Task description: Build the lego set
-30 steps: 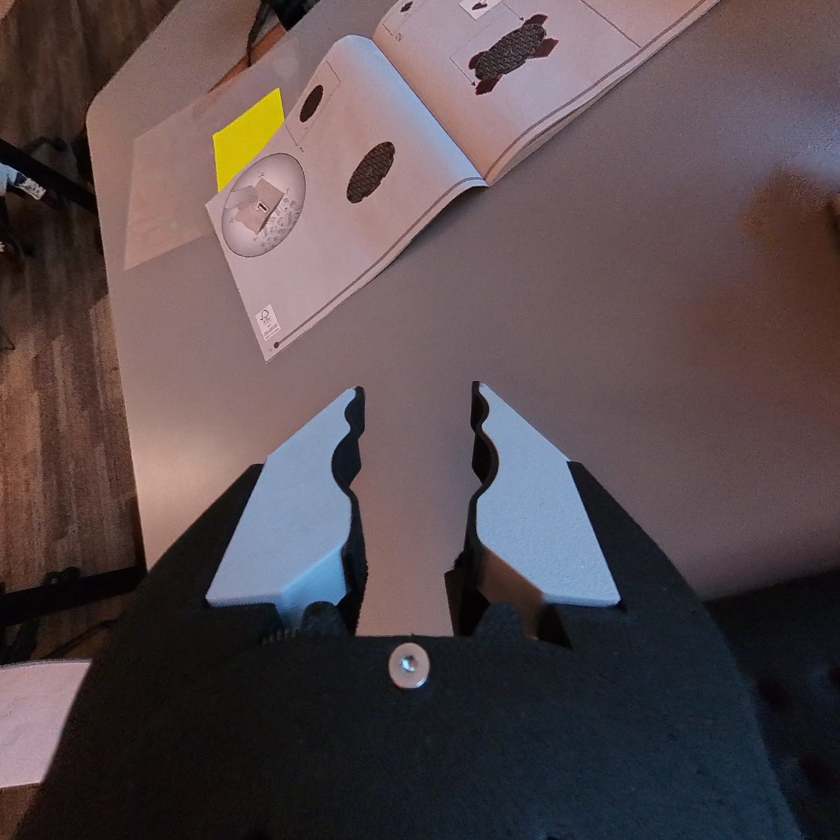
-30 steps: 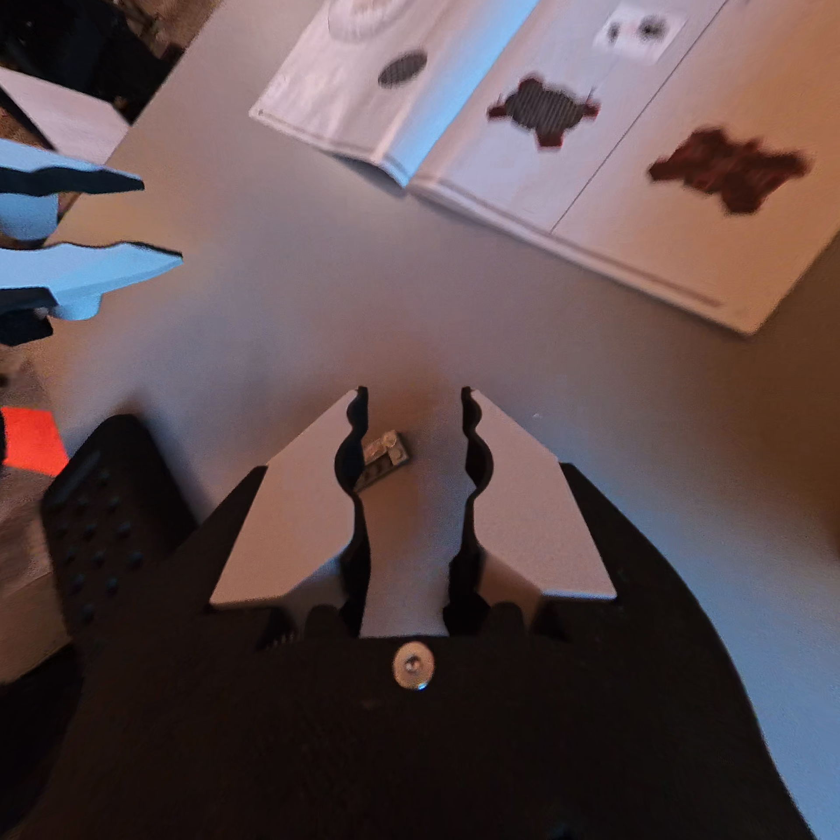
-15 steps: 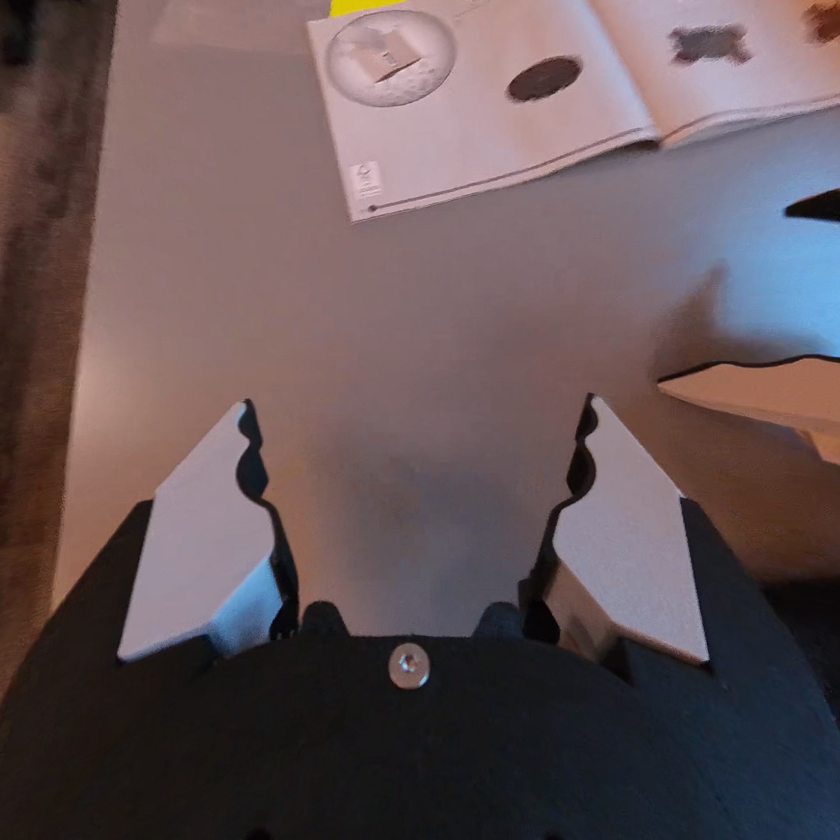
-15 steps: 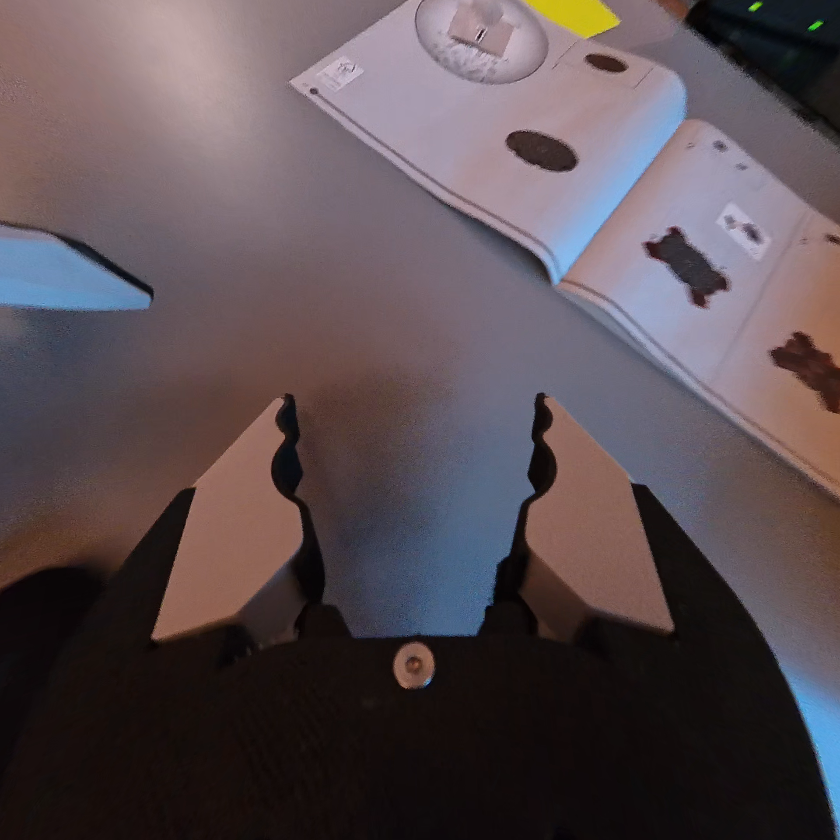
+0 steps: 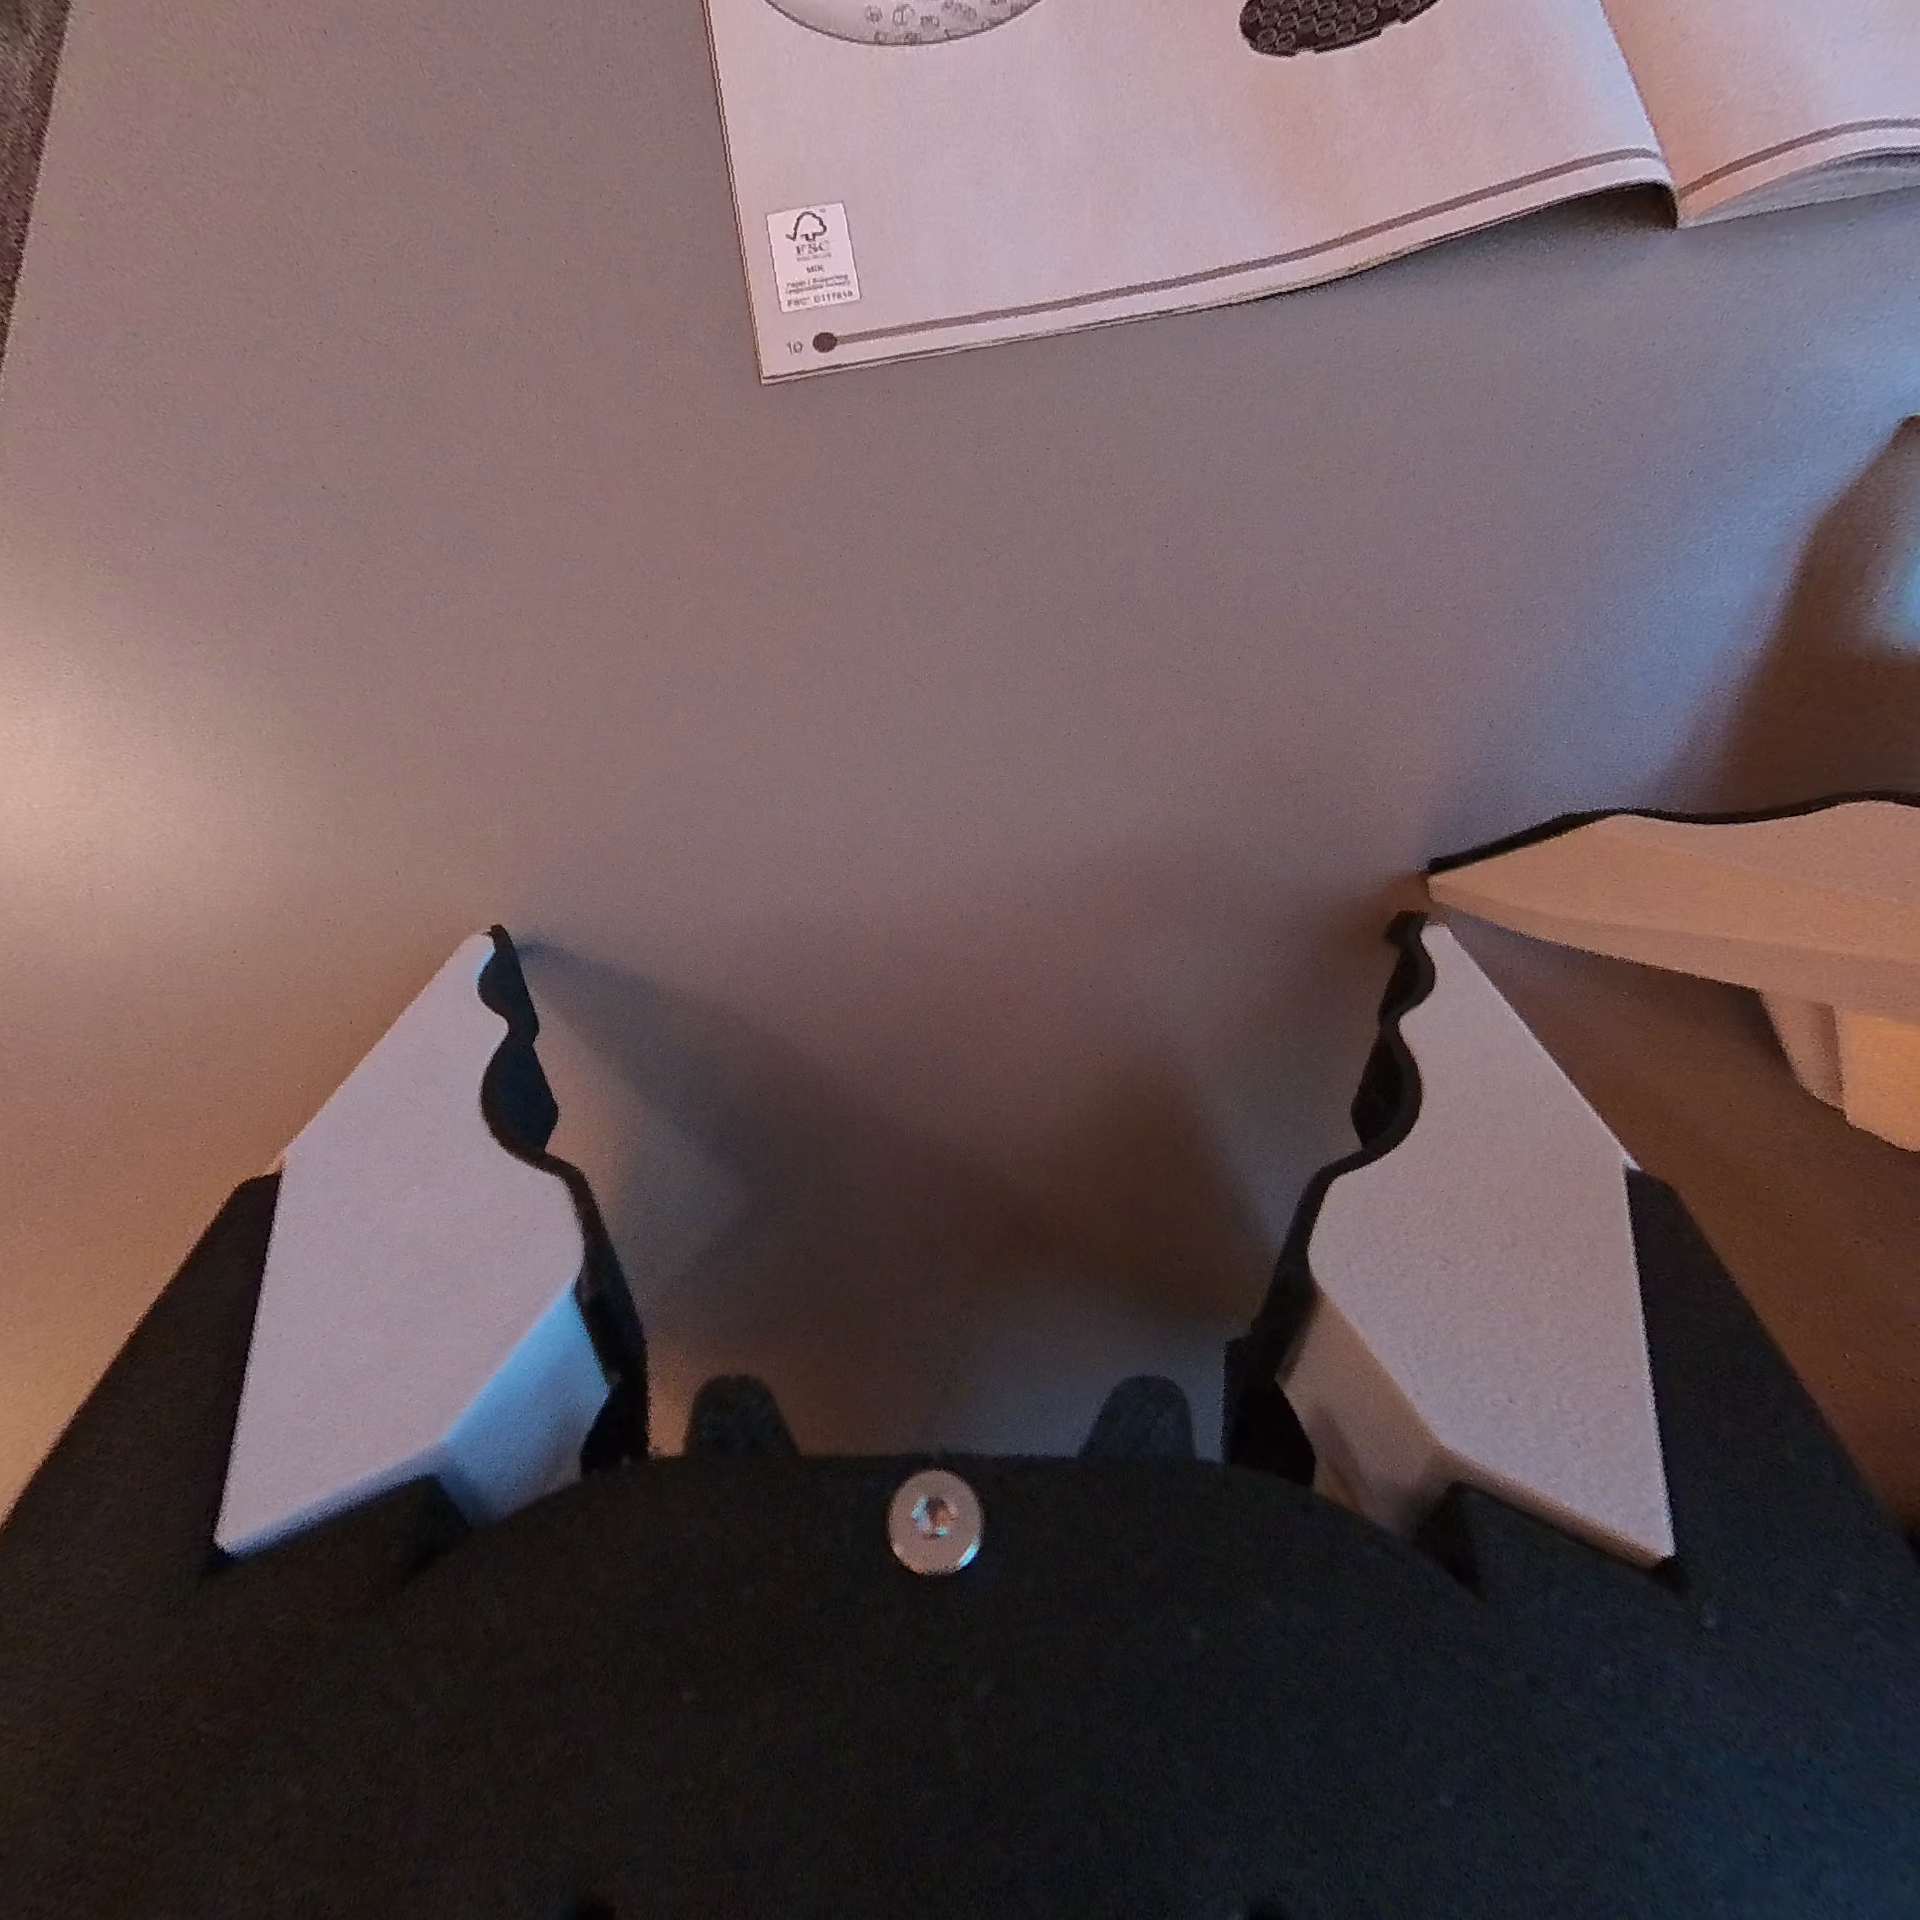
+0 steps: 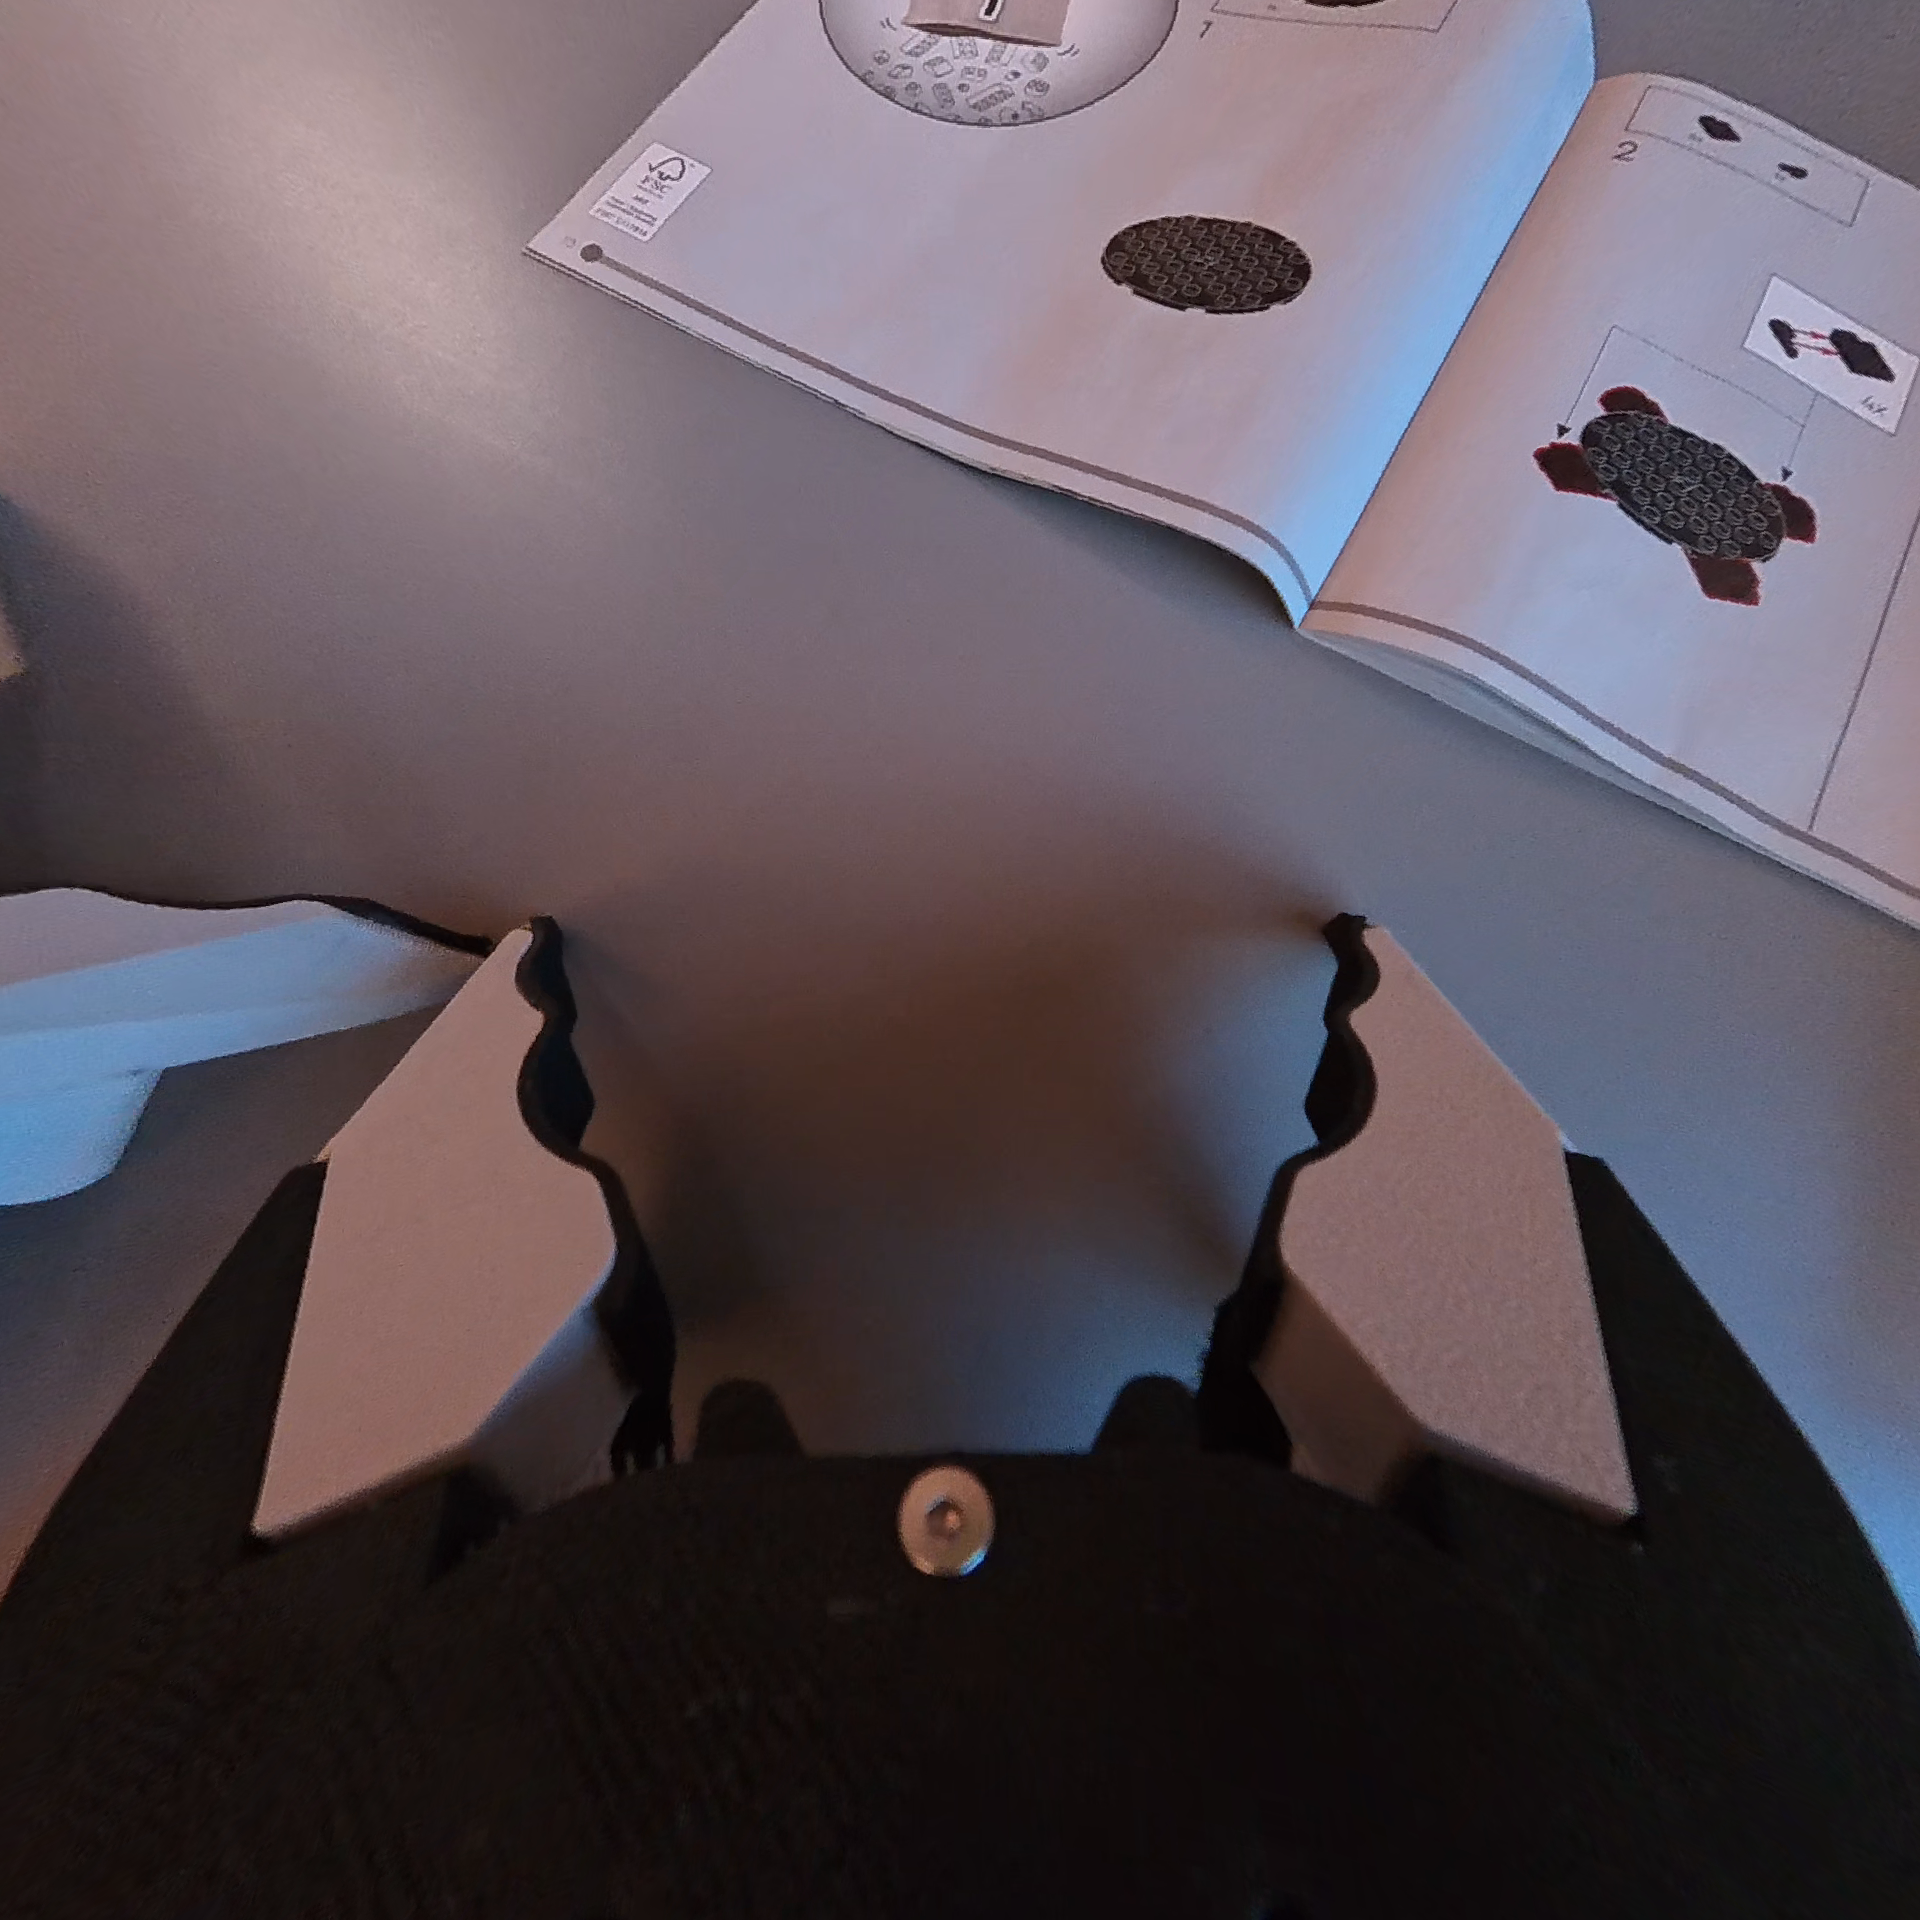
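Both grippers spread wide over the grey table, nothing between their jaws.
The right wrist view shows both open pages of the instruction booklet, far right; the left wrist view cuts it off. No loose bricks visible.

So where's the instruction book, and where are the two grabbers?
instruction book (image 6: 997, 343): right wrist view, left page.
left gripper (image 5: 951, 935): left wrist view, between fingertips.
right gripper (image 6: 940, 925): right wrist view, between fingertips.

Two black-bodied tongs with pale wavy-edged fingers and a silver hex screw each
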### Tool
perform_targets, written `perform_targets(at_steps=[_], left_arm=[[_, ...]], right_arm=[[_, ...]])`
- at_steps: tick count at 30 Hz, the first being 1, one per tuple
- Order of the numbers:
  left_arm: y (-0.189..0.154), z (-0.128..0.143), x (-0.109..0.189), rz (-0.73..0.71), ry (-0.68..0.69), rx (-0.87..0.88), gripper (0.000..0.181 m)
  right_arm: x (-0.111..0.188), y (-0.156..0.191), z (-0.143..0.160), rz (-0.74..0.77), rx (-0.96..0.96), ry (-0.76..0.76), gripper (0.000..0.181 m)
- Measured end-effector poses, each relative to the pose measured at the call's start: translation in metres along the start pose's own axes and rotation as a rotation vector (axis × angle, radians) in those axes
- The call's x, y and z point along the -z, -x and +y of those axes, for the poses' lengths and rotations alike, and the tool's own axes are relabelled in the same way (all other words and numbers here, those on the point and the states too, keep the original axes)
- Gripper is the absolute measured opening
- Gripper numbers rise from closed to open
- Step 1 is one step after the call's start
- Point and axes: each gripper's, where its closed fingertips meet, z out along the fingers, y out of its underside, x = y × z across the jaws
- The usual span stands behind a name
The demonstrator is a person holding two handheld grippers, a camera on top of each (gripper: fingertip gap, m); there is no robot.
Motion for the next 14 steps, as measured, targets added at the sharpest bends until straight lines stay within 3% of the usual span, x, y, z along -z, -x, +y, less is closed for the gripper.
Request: perform_targets(at_steps=[14], left_arm=[[0.0008, 0.0015, 0.0019, 0.001, -0.002, 0.001, 0.155]], right_arm=[[-0.001, 0.0013, -0.0009, 0.011, -0.013, 0.001, 0.14]])
